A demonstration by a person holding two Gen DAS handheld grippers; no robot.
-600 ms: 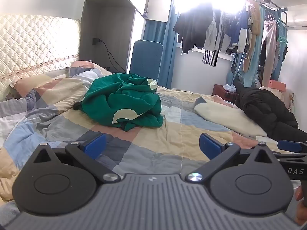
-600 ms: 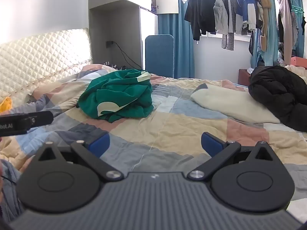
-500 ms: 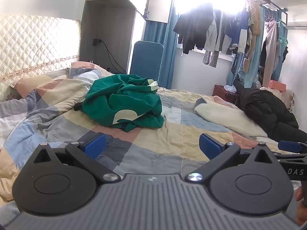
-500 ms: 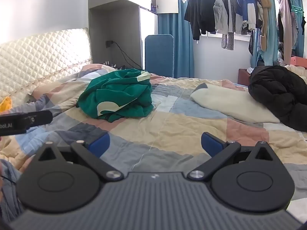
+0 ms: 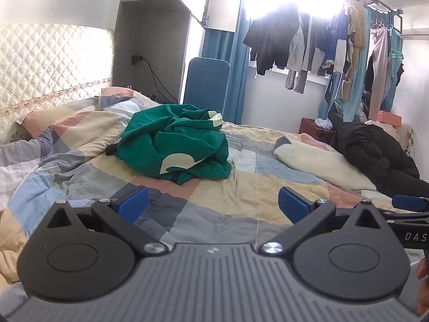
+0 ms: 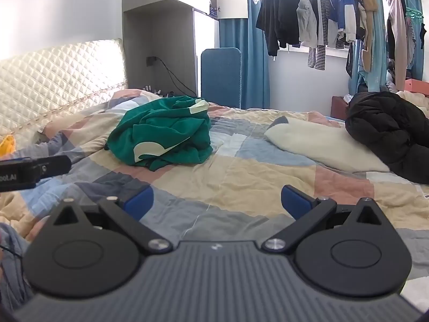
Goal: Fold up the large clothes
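A crumpled green garment (image 5: 174,147) with a pale print lies in a heap on the patchwork quilt, ahead and slightly left; it also shows in the right wrist view (image 6: 161,134). My left gripper (image 5: 213,205) is open and empty, held above the quilt well short of the garment. My right gripper (image 6: 217,201) is open and empty too, at a similar distance. The left gripper's side shows at the left edge of the right wrist view (image 6: 32,169).
A cream pillow (image 5: 321,163) and a black puffer jacket (image 5: 375,153) lie on the bed's right side. The quilted headboard (image 5: 53,61) is at left. Clothes hang on a rail (image 5: 321,40) by the window. A blue panel (image 5: 206,88) stands behind the bed.
Both grippers have drifted very slightly; the garment sits marginally further right in the left wrist view. Nothing was taken hold of or let go.
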